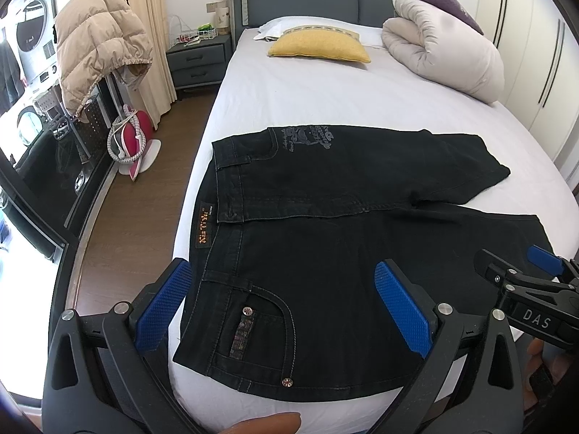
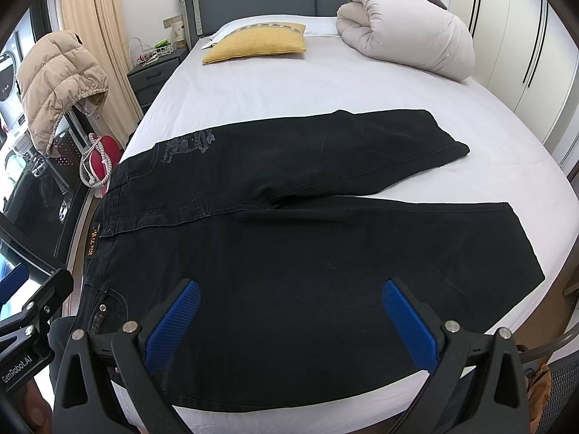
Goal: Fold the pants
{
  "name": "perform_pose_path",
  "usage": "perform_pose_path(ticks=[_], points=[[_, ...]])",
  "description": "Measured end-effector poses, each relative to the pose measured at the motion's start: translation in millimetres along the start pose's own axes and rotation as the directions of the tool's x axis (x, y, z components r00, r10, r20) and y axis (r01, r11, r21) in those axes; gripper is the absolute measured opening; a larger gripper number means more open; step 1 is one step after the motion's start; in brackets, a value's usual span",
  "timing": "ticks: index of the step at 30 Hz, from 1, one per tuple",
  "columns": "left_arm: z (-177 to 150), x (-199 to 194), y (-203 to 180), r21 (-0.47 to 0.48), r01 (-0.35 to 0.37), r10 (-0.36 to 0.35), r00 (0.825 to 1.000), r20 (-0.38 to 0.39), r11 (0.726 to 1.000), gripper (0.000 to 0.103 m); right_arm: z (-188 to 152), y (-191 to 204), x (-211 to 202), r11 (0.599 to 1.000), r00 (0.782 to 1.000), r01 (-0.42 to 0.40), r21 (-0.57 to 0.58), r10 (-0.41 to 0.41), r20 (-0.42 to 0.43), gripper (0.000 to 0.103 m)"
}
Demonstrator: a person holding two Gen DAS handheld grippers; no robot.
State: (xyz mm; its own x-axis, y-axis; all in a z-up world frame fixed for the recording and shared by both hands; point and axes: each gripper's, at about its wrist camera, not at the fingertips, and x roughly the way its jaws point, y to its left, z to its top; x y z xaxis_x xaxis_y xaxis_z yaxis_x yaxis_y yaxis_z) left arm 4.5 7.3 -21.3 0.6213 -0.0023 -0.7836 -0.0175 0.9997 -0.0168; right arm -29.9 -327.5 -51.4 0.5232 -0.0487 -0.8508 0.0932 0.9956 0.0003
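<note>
Black denim pants [image 1: 325, 224] lie flat on the white bed [image 1: 289, 90], waistband at the left edge, both legs spread to the right. They also show in the right wrist view [image 2: 307, 246]. My left gripper [image 1: 282, 289] is open above the near pocket by the waistband, holding nothing. My right gripper [image 2: 289, 311] is open above the near leg, holding nothing. The right gripper also shows at the right of the left wrist view [image 1: 524, 271]. The left gripper's side shows at the left of the right wrist view [image 2: 32, 311].
A yellow pillow [image 1: 320, 47] and a rolled white duvet [image 1: 445, 47] lie at the head of the bed. A grey nightstand [image 1: 197, 61] and a beige jacket [image 1: 97, 43] stand left of the bed. White wardrobes [image 2: 524, 54] are at the right.
</note>
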Motion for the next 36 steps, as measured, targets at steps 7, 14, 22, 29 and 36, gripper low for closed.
perform_pose_path(ticks=[7, 14, 22, 29, 36], points=[[1.5, -0.5, -5.5, 0.022, -0.039, 0.038, 0.999, 0.018, 0.999, 0.103, -0.6, 0.7, 0.2, 1.000, 1.000, -0.001, 0.000, 0.001, -0.001, 0.103], [15.4, 11.2, 7.9, 0.006, 0.074, -0.074, 0.997, 0.023, 0.997, 0.103, 1.5, 1.1, 7.3, 0.999, 0.999, -0.043, -0.012, 0.043, -0.008, 0.103], [64.4, 39.9, 26.9, 0.037, 0.073, -0.076, 0.993, 0.089, 0.997, 0.103, 39.1, -16.0, 19.7, 0.982, 0.981, -0.186, -0.001, 0.186, 0.044, 0.103], [127.8, 86.2, 60.2, -0.027, -0.071, 0.072, 0.996, 0.054, 0.997, 0.103, 92.9, -24.7, 48.9, 0.969, 0.968, -0.228, -0.096, 0.236, 0.080, 0.103], [209.2, 176.1, 93.2, 0.050, -0.008, 0.009, 1.000, -0.013, 0.999, 0.103, 146.7, -27.7, 93.0, 0.943, 0.966, -0.225, -0.246, 0.249, 0.068, 0.101]])
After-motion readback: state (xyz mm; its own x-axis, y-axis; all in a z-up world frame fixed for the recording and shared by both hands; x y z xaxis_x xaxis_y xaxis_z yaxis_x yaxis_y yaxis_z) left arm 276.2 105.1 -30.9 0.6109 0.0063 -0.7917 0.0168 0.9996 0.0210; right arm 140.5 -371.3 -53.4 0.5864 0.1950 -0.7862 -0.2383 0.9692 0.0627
